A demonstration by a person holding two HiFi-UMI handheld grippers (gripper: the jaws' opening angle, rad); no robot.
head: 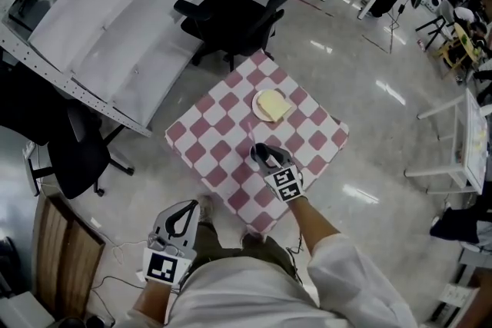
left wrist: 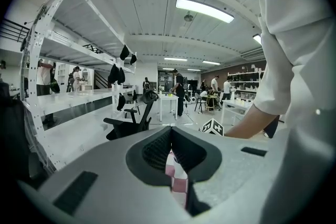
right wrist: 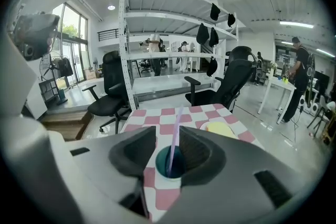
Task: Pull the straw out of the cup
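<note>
Table (head: 223, 127): pink-and-white checked cloth, centre of the head view.
Right gripper (right wrist: 169, 136): over the table's lower part in the head view; jaws spread, the cup and straw in the gap.
Left gripper (left wrist: 170, 131): lower left of the head view, off the table; jaws pressed together, empty.
Plate (head: 270, 105): yellow, on the table's upper part.
Cup (right wrist: 165, 164): teal, low centre of the right gripper view.
Straw (right wrist: 176, 128): pale purple, standing in the cup, just beside the frame-right jaw.

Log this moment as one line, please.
right gripper: open, straddling thin purple plastic straw | straw: standing in round teal cup | left gripper: shut, empty
</note>
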